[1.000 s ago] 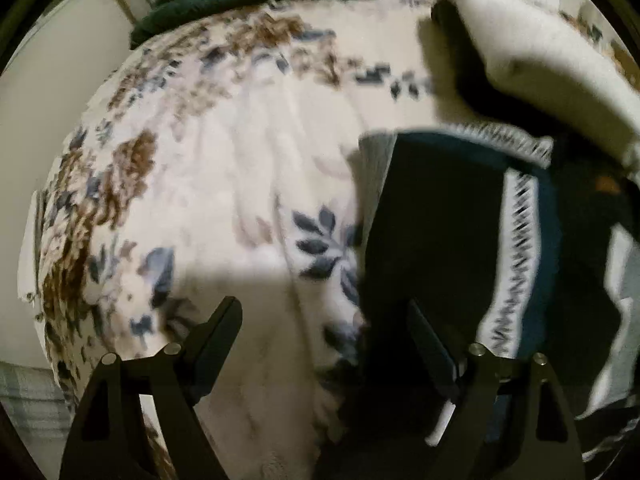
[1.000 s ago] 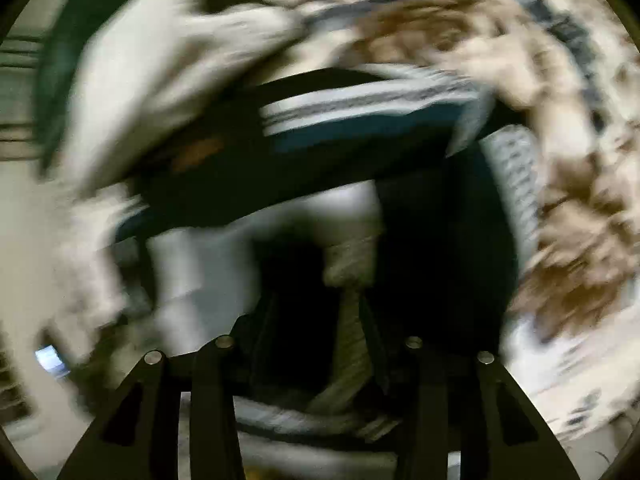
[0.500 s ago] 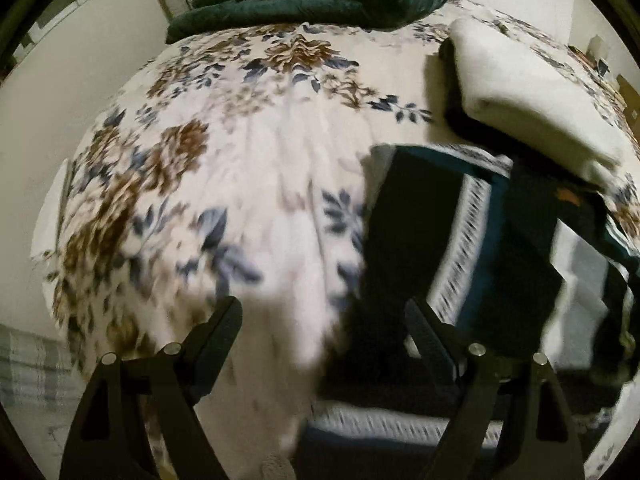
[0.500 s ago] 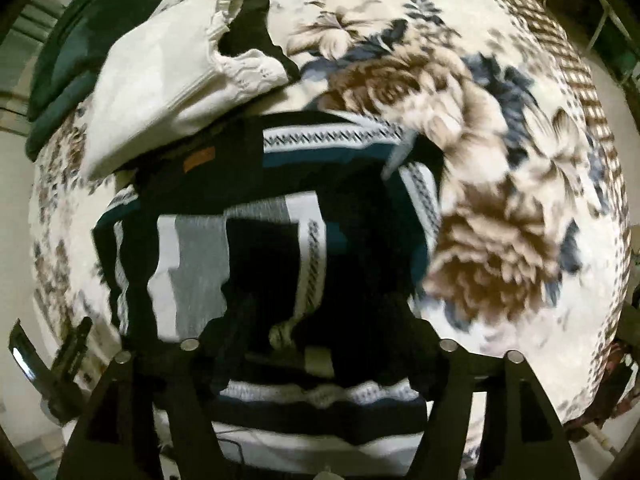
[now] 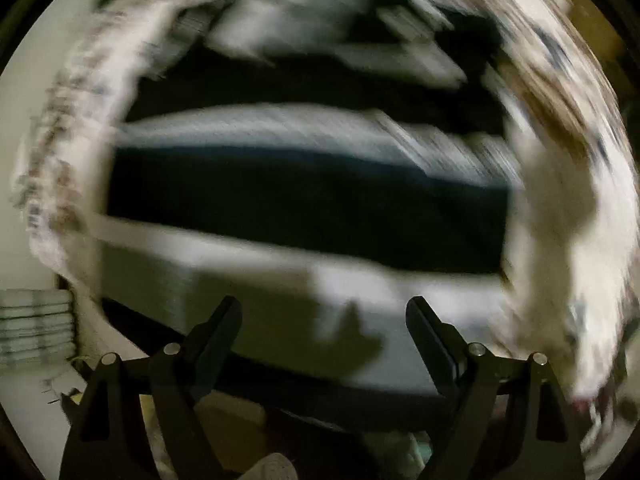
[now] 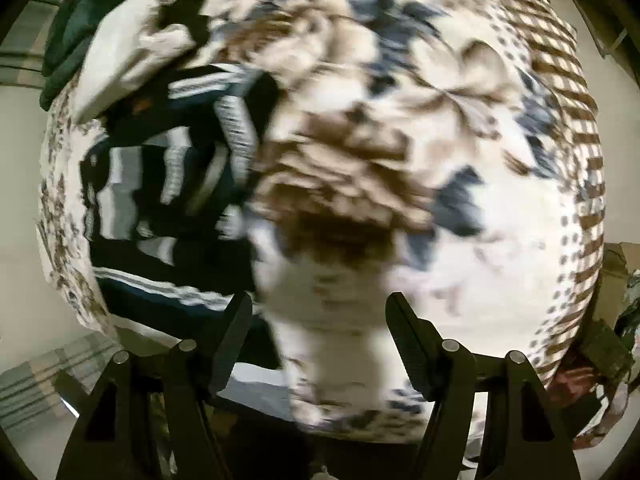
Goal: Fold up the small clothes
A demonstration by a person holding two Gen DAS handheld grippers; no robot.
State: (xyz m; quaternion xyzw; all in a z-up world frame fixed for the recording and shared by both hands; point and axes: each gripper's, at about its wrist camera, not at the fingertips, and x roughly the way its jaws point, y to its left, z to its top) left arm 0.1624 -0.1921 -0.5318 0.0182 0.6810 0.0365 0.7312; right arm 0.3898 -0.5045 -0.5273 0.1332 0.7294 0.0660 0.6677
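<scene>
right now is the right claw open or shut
Open. In the right wrist view the right claw has its fingers spread wide with only the floral blanket showing between them; nothing is gripped.

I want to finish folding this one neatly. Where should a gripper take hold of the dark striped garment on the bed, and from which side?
Probably the near hem of the striped garment, approached from the bed's front edge: that edge lies flat and uncovered, while its far end sits against the cream folded cloth. Blur hides finer detail.

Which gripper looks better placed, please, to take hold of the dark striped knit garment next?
Left, probably. The left gripper opens directly over the dark striped knit garment, while the right gripper faces mostly bare floral blanket, garment off to its left.
</scene>
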